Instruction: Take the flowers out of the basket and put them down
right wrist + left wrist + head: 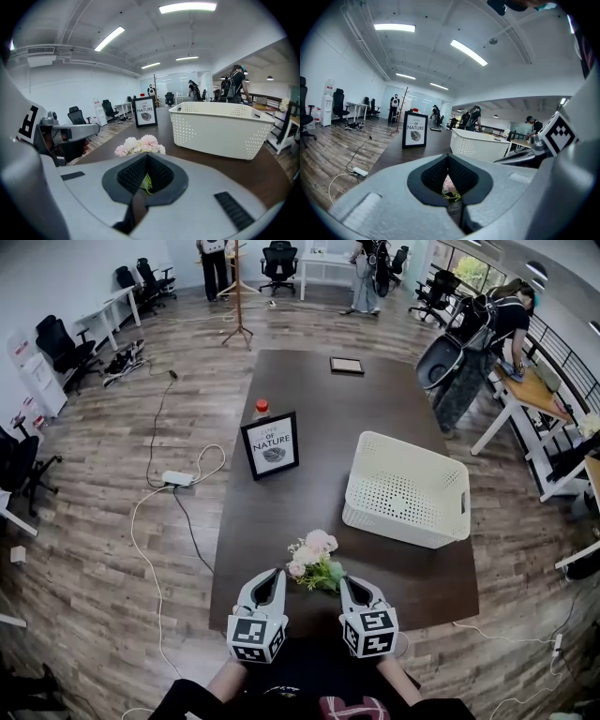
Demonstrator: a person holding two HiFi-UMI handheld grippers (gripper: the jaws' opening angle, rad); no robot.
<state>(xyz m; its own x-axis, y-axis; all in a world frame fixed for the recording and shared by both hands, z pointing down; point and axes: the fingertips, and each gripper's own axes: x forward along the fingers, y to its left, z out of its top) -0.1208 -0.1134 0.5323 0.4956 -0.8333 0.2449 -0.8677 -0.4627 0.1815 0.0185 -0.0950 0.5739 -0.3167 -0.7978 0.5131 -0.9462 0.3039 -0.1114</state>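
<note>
Closest in, the left claw [271,577] and the right claw [350,583] hang over the near edge of the counter [309,390]. Each has its jaws pressed together, with nothing pinched that either gripper view shows. A green leaf shows through the opening behind the right claw's tips, and I cannot tell whether it touches them.

Just ahead, the flowers [313,559] lie on the counter between the 2 tips, outside the basket [398,521], which stands beyond them to the right and looks empty. By that layout the job looks done or nearly so.

The risk now is in the leaving:
- The bunch sits near the counter's front edge, so a forward nudge or sideways sweep from either claw could roll it or scatter petals.
- A backward drag on a snagged leaf could pull it over the edge.
- Swinging wide to the right could clip the basket wall.

Farther back stand a framed sign [270,444], then a bottle with an orange cap [262,409]. A small dark frame [346,365] lies at the far end.
</note>
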